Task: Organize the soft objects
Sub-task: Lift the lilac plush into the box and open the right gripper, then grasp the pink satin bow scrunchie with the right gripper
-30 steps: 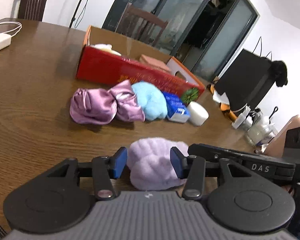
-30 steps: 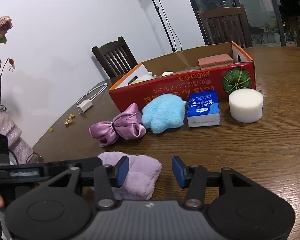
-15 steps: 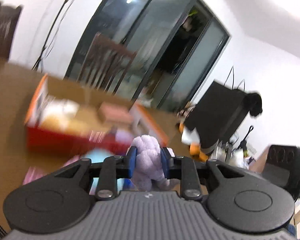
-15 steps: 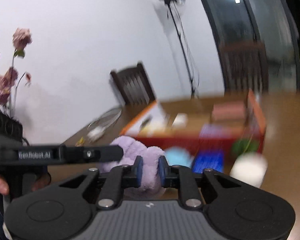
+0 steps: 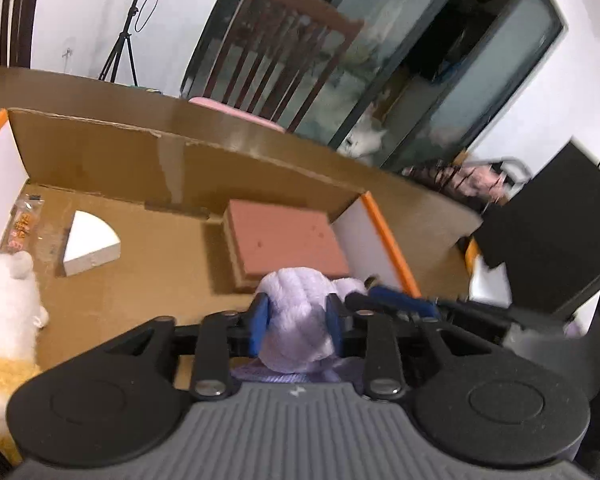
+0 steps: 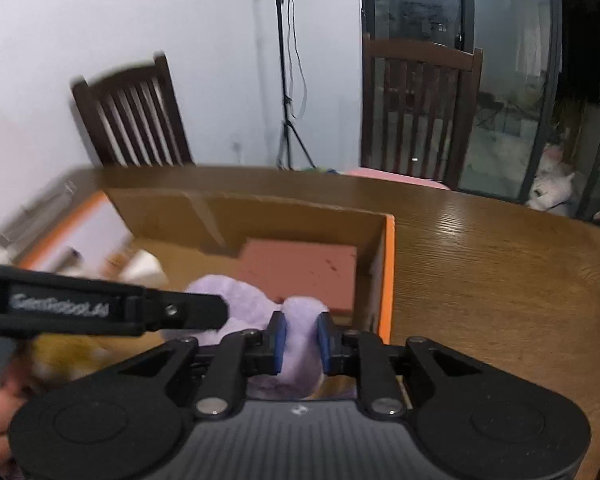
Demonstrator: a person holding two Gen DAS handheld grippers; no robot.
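Both grippers are shut on one lilac plush towel. My left gripper (image 5: 298, 322) pinches one end of the towel (image 5: 296, 320); my right gripper (image 6: 300, 340) pinches the other end (image 6: 300, 332). The towel hangs above the near right part of the open cardboard box (image 5: 100, 148), which also shows in the right wrist view (image 6: 236, 208). The right gripper's blue finger (image 5: 400, 300) shows beside the towel in the left wrist view. The left gripper's arm (image 6: 100, 308) crosses the right wrist view.
Inside the box lie a terracotta foam block (image 5: 284, 240), a white wedge-shaped foam piece (image 5: 90, 246), a snack packet (image 5: 22, 224) and a white and yellow plush toy (image 5: 4, 320). Wooden chairs (image 6: 416, 108) stand behind the brown table (image 6: 500, 272).
Both grippers closed on the lilac towel on the table, lifted it and carried it forward over the box. The bow, blue plush and tissue pack are out of view.
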